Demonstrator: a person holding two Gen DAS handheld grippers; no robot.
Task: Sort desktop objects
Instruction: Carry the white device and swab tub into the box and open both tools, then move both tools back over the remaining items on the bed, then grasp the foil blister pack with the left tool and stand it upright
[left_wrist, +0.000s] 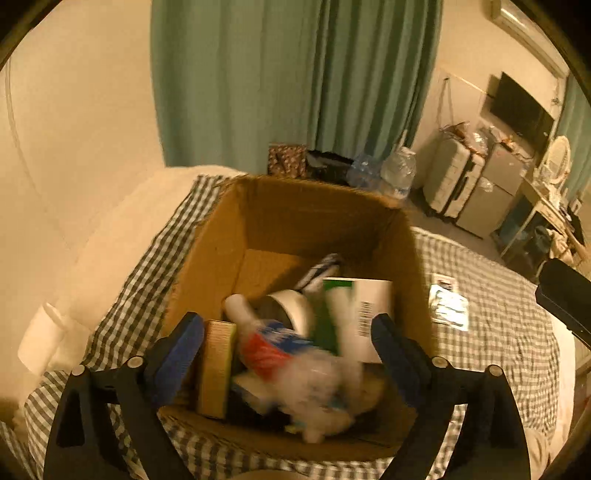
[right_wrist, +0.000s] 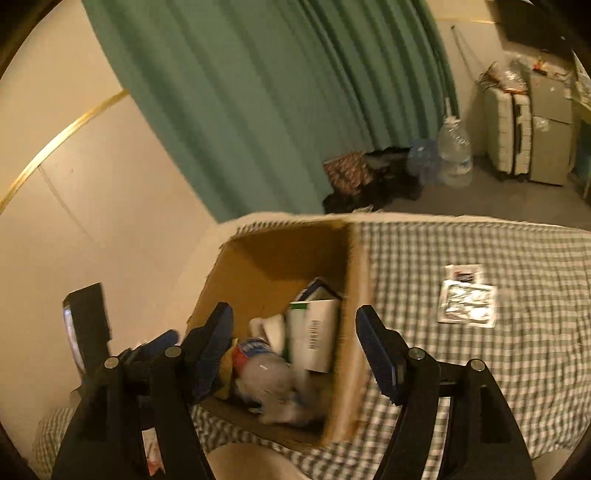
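An open cardboard box stands on the checked bedcover. Inside it lie a white-and-green carton with a barcode, a tan box, a round white-rimmed thing and a clear plastic bottle with a red-and-blue label, which is blurred. My left gripper hangs open over the box's near end, its blue pads wide on either side of the bottle and not touching it. My right gripper is open too, over the box's right part, with nothing between its pads.
Silver packets lie on the bedcover right of the box. A white roll sits at the bed's left edge. Water bottles, a dark bag and suitcases stand on the floor before the green curtain.
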